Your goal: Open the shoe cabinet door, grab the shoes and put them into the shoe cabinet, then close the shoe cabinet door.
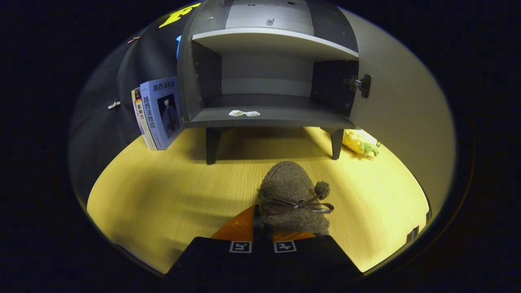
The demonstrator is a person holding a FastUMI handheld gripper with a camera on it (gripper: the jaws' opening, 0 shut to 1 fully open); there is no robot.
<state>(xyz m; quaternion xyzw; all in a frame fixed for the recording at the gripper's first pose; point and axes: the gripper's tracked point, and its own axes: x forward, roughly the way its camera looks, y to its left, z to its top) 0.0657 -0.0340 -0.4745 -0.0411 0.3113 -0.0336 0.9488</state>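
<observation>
A brown fuzzy shoe (291, 195) with a pompom and a dark bow sits between my fingers, toe pointing toward the cabinet. My gripper (262, 228) is shut on the shoe; its orange fingers (240, 228) press at the shoe's heel end. Ahead stands the grey shoe cabinet (268, 118) on short legs, open, with an inner shelf above and a small white packet (244, 113) on its bottom board. Its door (403, 114) is swung out wide to the right, hinge visible.
Two books (160, 112) lean against the cabinet's left side. A yellow plush toy with green leaves (360, 142) lies behind the cabinet's right leg, near the door. The yellow wooden tabletop (163, 191) stretches between me and the cabinet.
</observation>
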